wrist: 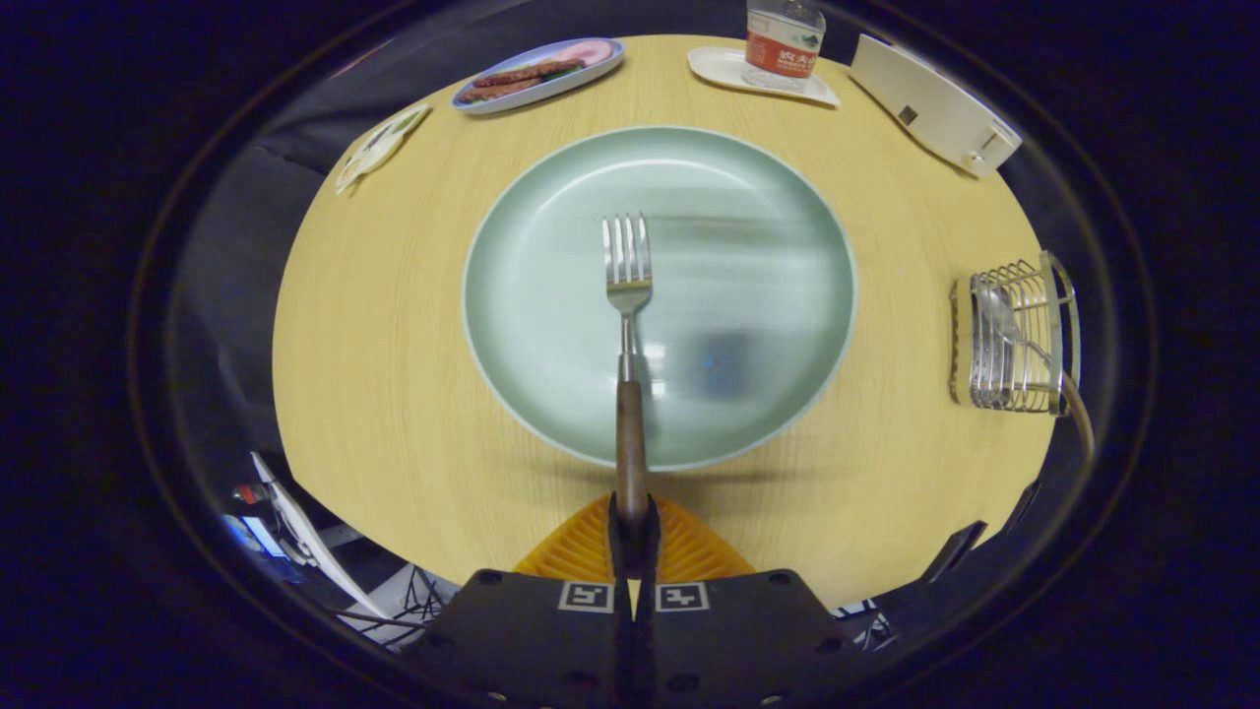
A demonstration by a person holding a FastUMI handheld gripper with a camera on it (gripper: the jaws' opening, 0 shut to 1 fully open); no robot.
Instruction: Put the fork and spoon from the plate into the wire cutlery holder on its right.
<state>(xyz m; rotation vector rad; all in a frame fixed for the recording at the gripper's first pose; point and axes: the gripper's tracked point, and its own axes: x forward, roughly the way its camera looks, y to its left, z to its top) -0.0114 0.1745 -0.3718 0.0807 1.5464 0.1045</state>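
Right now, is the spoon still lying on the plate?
No: the plate has just the fork, held by its handle in the shut gripper, and a spoon already sits in the holder.

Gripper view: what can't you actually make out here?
- Fork: handle end hidden between the gripper's closed fingers.
- Plate: blurred right of the fork; whether the fork touches it is unclear.
- Holder: a spoon-like shape inside, too small and warped to confirm.
- Bottle: top cut off by the edge.
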